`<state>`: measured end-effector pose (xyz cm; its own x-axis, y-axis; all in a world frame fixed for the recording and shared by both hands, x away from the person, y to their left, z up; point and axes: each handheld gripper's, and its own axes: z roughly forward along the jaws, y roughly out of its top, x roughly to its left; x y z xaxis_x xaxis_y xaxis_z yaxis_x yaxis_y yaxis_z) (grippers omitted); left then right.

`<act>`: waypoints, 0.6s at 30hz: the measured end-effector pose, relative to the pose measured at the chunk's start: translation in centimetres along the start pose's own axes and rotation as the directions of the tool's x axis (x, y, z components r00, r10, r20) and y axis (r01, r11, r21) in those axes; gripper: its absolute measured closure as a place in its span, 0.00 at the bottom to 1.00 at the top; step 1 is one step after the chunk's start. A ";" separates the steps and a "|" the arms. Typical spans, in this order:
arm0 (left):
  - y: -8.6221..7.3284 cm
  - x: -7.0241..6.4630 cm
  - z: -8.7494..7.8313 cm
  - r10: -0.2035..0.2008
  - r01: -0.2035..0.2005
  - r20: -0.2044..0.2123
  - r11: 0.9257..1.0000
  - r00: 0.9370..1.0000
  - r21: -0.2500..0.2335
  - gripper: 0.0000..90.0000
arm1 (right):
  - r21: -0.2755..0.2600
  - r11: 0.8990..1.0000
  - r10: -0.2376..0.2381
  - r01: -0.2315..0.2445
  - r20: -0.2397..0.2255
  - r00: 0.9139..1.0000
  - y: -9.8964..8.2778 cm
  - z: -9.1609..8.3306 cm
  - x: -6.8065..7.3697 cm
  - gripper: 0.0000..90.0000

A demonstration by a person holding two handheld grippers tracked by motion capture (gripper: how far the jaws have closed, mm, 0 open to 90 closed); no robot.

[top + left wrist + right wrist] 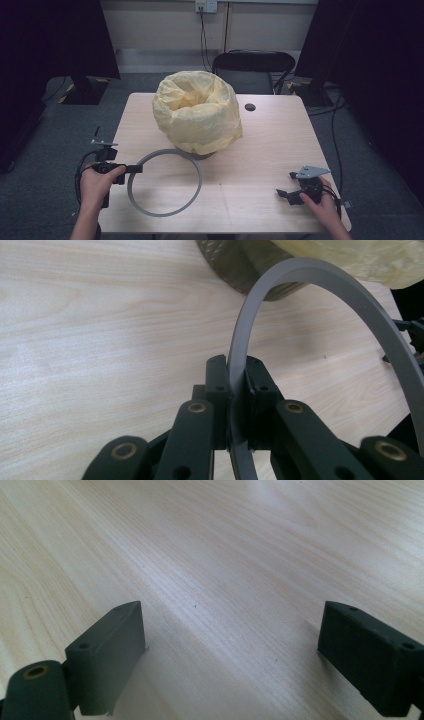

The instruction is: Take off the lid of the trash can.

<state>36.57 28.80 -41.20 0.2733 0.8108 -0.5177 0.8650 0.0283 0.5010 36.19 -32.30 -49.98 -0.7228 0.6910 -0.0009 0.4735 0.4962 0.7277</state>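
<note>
Bin: a round container [202,154] stands at the middle of the pale wooden table [260,150], its dark base just visible under the liner.
Liner: a crumpled pale yellow plastic bag [196,112] lines the container, puffs up above it and folds down over its outside; the mouth is open at the top, and what lies inside cannot be told.
Ring: a flat grey plastic hoop [165,182] is on the table in front of the container, its far arc just beside the base and passing under the bag's overhang.
Left gripper [131,169]: at the ring's left edge, its black jaws pinching the thin band between them, one pad on the inner face and one on the outer [235,390].
Right gripper [284,194]: low over the bare tabletop near the right front corner, well apart from the ring, jaws spread wide with nothing between them [230,645].
</note>
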 end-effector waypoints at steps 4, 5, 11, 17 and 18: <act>-0.3 0.6 0.5 -0.015 0.015 -0.005 1.000 1.000 -0.003 0.93 | 0.000 1.000 0.000 0.000 0.000 1.000 0.0 0.0 0.0 0.12; -0.3 0.8 0.6 -0.013 0.013 -0.002 1.000 1.000 0.001 0.93 | 0.000 1.000 0.000 0.000 0.000 1.000 0.0 0.0 0.0 0.12; -0.7 1.3 1.1 -0.019 0.019 -0.027 1.000 0.999 -0.002 0.93 | 0.000 1.000 0.000 0.000 0.000 1.000 0.0 0.0 0.0 0.12; -1.1 1.8 1.8 -0.024 0.024 -0.049 1.000 0.998 0.010 0.93 | 0.000 1.000 0.000 0.000 0.000 1.000 0.0 0.0 0.0 0.12; -1.1 1.9 1.9 -0.030 0.030 -0.051 1.000 0.998 0.007 0.93 | 0.000 1.000 0.000 0.000 0.000 1.000 0.0 0.0 0.0 0.12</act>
<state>36.95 29.22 -44.07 0.2256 0.8381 -0.4967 0.8758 0.0489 0.4802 36.19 -32.30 -49.98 -0.7228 0.6911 -0.0009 0.4735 0.4962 0.7277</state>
